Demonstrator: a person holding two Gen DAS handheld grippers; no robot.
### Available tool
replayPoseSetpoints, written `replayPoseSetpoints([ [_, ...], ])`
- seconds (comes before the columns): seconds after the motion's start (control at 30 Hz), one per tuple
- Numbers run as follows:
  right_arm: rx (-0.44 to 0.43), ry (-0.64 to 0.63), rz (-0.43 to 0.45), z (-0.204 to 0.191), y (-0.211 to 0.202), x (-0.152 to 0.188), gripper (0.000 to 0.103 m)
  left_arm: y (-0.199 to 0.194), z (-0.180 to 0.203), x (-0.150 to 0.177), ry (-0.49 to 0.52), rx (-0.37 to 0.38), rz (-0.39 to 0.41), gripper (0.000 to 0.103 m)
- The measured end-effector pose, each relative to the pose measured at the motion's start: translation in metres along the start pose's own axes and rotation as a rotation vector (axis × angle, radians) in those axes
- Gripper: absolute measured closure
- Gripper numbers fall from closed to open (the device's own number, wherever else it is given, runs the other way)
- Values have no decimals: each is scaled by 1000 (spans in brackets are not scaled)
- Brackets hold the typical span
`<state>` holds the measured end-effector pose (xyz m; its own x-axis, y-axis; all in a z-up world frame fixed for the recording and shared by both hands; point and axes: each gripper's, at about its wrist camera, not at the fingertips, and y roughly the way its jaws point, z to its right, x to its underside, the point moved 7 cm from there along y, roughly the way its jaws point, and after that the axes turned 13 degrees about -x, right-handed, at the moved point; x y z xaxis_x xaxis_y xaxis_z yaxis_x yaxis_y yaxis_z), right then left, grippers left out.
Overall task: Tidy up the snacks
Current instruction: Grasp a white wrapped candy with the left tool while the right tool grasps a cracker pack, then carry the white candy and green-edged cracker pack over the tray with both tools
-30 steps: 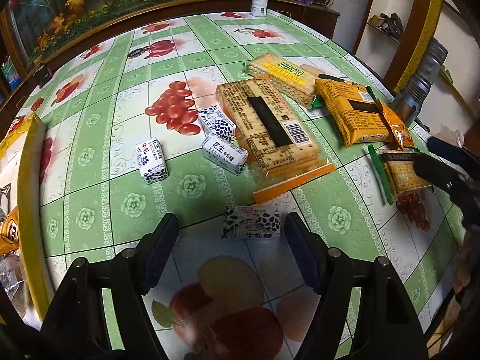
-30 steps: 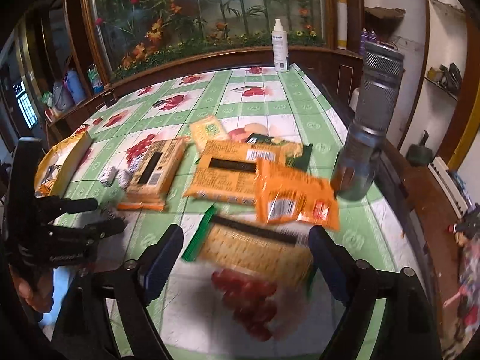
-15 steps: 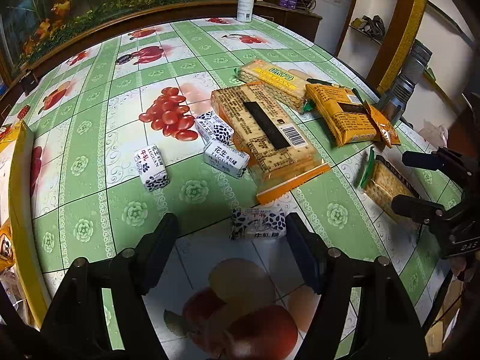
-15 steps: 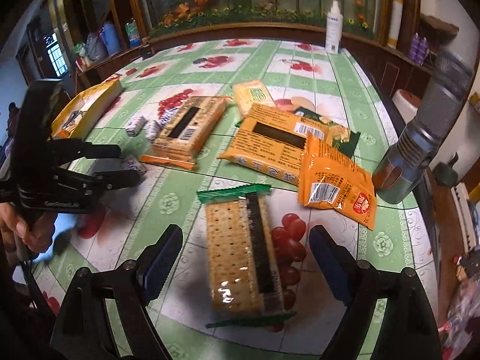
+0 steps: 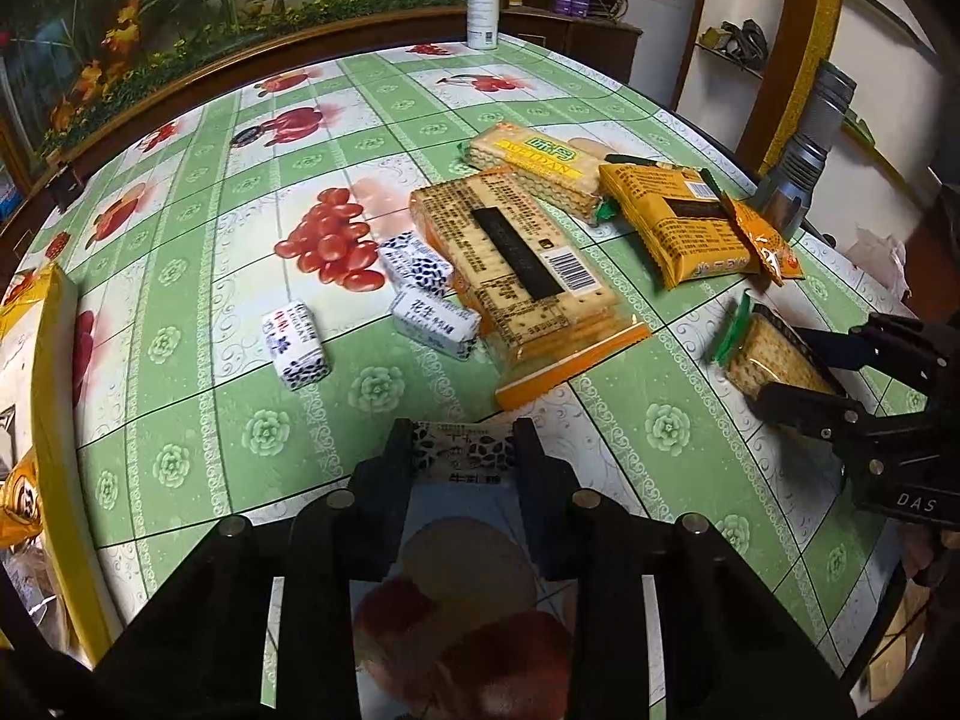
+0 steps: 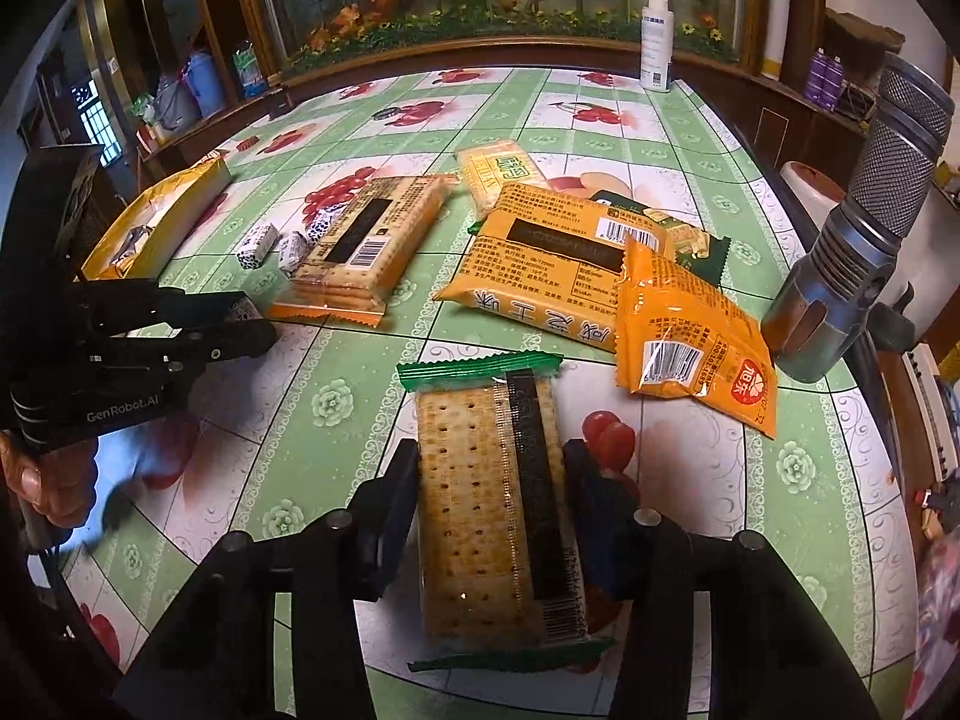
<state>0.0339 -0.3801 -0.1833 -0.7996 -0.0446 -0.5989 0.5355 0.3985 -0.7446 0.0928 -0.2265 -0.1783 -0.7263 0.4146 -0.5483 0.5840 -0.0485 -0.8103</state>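
left tool [image 5: 463, 450] closed on small milk candy [image 5: 465, 453] at near edge of worktop [image 5: 198, 420] | right tool [image 6: 489, 468] narrow around green-edged cracker pack [image 6: 480, 492], near right | risk: slick candy wrapper could slip out if lifted fast; crackers could crack if squeezed harder; tall pack could tilt and drop

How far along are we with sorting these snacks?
Nothing looks sorted yet. In hand: the left tongs are closed on a small wrapped candy, the right tongs on the green-edged cracker pack. Left: three candies, the large cracker pack and the orange packets lie scattered.
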Motion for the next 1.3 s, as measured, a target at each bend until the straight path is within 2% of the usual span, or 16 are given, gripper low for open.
replayPoseSetpoints([
  [0.2,-55,68,82,-9,-19,-5,55,-26,-26,-7,-53,-121,55,74],
  [0.33,-138,114,141,-22,-29,-13,55,-42,-55,-8,-103,-222,90,74],
  [0.63,-246,87,153,-74,-19,-31,55,-64,-125,11,-234,-338,108,74],
  [0.93,-319,23,148,-129,-7,-49,56,-82,-169,24,-317,-396,133,74],
  [1.3,-395,-14,144,-172,0,-67,56,-93,-206,38,-382,-427,142,74],
])
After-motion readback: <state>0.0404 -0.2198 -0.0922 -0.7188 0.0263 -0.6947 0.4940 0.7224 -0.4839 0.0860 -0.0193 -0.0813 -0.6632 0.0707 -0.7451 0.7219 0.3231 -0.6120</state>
